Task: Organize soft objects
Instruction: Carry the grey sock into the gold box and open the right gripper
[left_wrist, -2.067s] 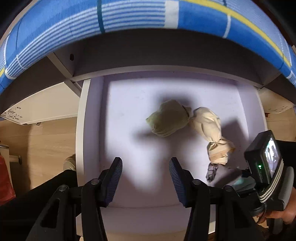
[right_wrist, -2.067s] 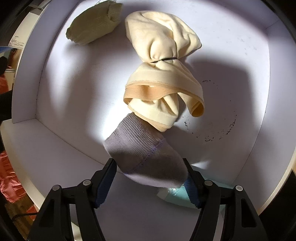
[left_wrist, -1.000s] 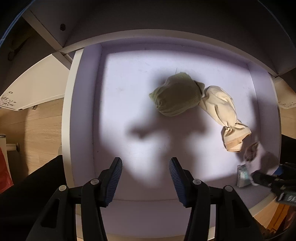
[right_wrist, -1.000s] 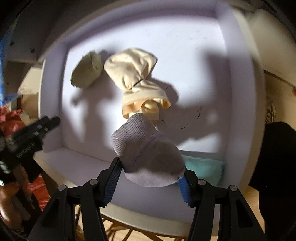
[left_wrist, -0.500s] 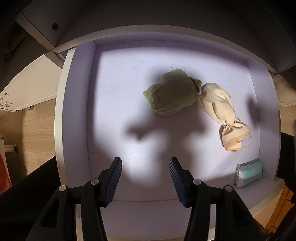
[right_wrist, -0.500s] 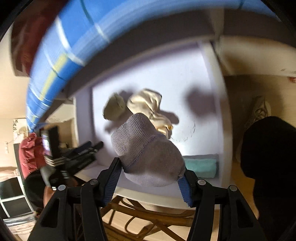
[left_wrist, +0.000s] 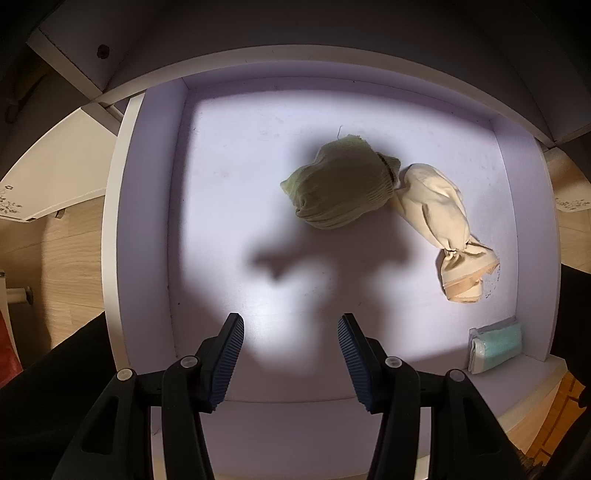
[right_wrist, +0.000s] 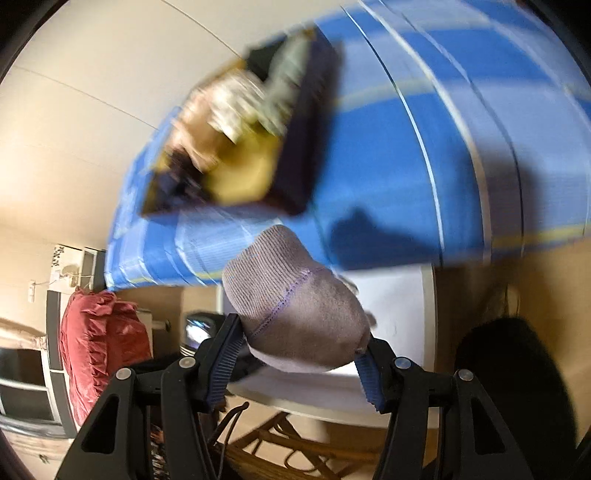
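Note:
In the left wrist view a white drawer (left_wrist: 147, 206) lies open below me. An olive green sock bundle (left_wrist: 338, 192) sits in its middle, touching a cream tied cloth bundle (left_wrist: 439, 218) to its right. A teal folded cloth (left_wrist: 495, 345) lies in the near right corner. My left gripper (left_wrist: 291, 354) is open and empty above the drawer's near edge. In the right wrist view my right gripper (right_wrist: 299, 354) is shut on a grey rolled sock (right_wrist: 291, 306), held up in the air away from the drawer.
A blue striped mattress (right_wrist: 388, 177) fills the upper right wrist view, with a dark box of mixed items (right_wrist: 240, 140) on it, blurred. A red cushion (right_wrist: 99, 350) is at the left. Part of the white drawer (right_wrist: 391, 295) shows behind the sock. Wooden floor (left_wrist: 70, 266) flanks the drawer.
My right gripper has lifted the grey sock out of the drawer and swung up toward the bed. My left gripper has moved in closer over the drawer, still open.

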